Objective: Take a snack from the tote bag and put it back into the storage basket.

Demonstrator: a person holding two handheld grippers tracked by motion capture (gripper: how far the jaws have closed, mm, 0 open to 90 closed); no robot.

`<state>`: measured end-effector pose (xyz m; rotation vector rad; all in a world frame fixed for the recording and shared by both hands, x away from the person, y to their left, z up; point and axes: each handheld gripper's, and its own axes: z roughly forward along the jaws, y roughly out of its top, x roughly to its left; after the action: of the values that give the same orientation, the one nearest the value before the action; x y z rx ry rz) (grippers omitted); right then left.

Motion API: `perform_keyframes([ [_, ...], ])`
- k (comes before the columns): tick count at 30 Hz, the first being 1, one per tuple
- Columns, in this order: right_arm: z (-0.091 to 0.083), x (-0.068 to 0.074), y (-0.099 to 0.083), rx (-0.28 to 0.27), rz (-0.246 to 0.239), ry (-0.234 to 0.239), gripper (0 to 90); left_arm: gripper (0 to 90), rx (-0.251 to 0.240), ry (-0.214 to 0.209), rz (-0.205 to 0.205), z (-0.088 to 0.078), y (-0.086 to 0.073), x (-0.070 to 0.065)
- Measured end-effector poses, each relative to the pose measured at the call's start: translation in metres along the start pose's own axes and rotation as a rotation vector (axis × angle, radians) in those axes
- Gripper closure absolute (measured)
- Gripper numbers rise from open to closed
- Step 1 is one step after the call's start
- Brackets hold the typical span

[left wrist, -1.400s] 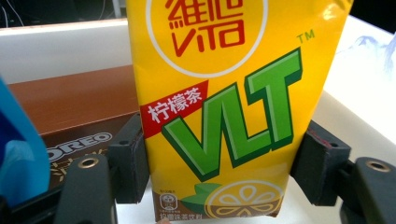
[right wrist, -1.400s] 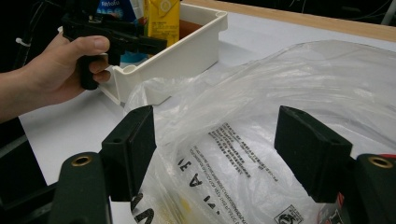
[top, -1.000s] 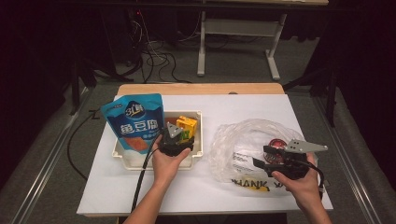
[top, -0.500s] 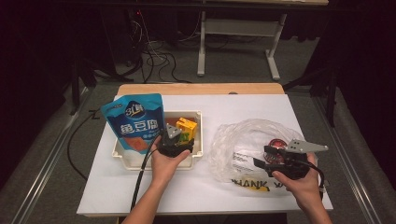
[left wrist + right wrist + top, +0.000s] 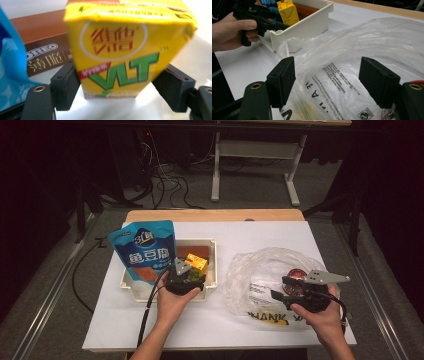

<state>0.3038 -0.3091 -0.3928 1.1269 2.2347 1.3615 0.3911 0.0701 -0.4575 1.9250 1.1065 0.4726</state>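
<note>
White-covered worktop (image 5: 200, 320), largest. Then crinkly clear plastic bag (image 5: 260, 270): limp, slippery, best pinched at its rim; right gripper (image 5: 332, 75), fingers spread, empty. White plastic bin (image 5: 212, 251), blue pouch (image 5: 145, 252), brown Oreo box (image 5: 42, 47) crowding. Small yellow drink carton (image 5: 125, 45) in bin: light, crushable; left gripper (image 5: 120, 86) fingers flanking its sides, contact uncertain.

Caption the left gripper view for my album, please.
Black fingers straddle a yellow drink carton, brown Oreo box behind.

Black grippers — brass screws, trailing black cable (image 5: 148, 307)
</note>
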Motion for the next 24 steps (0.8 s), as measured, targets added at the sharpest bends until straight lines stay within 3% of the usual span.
perform_keyframes([
  [3, 0.000, 0.000, -0.001, 0.003, 0.005, -0.001, 29.9, 21.4, 0.003, 0.015, 0.007, -0.007, -0.007, -0.002],
  [7, 0.002, 0.000, -0.002, 0.015, -0.002, -0.006, 29.6, 21.0, 0.010, -0.015, -0.018, -0.023, -0.016, 0.000],
  [10, 0.002, 0.000, -0.002, 0.016, -0.006, -0.005, 29.5, 34.1, 0.003, -0.039, -0.032, -0.037, -0.021, 0.003],
  [11, 0.002, 0.000, -0.002, 0.016, -0.006, -0.005, 29.5, 41.4, 0.003, -0.039, -0.032, -0.037, -0.021, 0.003],
  [12, 0.001, 0.000, -0.002, 0.015, 0.001, -0.006, 29.5, 50.4, 0.002, -0.077, -0.045, -0.039, -0.024, 0.004],
  [14, 0.002, -0.002, -0.003, 0.014, 0.002, -0.007, 29.5, 70.5, 0.026, -0.096, -0.054, -0.036, -0.025, 0.006],
  [16, 0.002, -0.002, -0.003, 0.016, 0.005, -0.008, 29.6, 84.8, 0.037, -0.103, -0.057, -0.032, -0.022, 0.007],
  [18, 0.001, -0.002, -0.003, 0.011, 0.003, -0.007, 29.6, 90.0, 0.052, -0.110, -0.044, -0.029, -0.017, 0.006],
  [21, 0.001, -0.002, -0.003, 0.011, 0.006, -0.007, 29.6, 90.0, 0.077, -0.135, -0.029, -0.024, -0.010, 0.004],
  [22, 0.001, -0.002, -0.003, 0.013, 0.009, -0.010, 29.7, 90.0, 0.099, -0.090, 0.022, -0.021, -0.008, 0.002],
  [24, 0.001, -0.003, -0.004, 0.010, 0.008, -0.009, 29.7, 90.0, 0.103, -0.093, 0.016, -0.019, -0.006, 0.002],
])
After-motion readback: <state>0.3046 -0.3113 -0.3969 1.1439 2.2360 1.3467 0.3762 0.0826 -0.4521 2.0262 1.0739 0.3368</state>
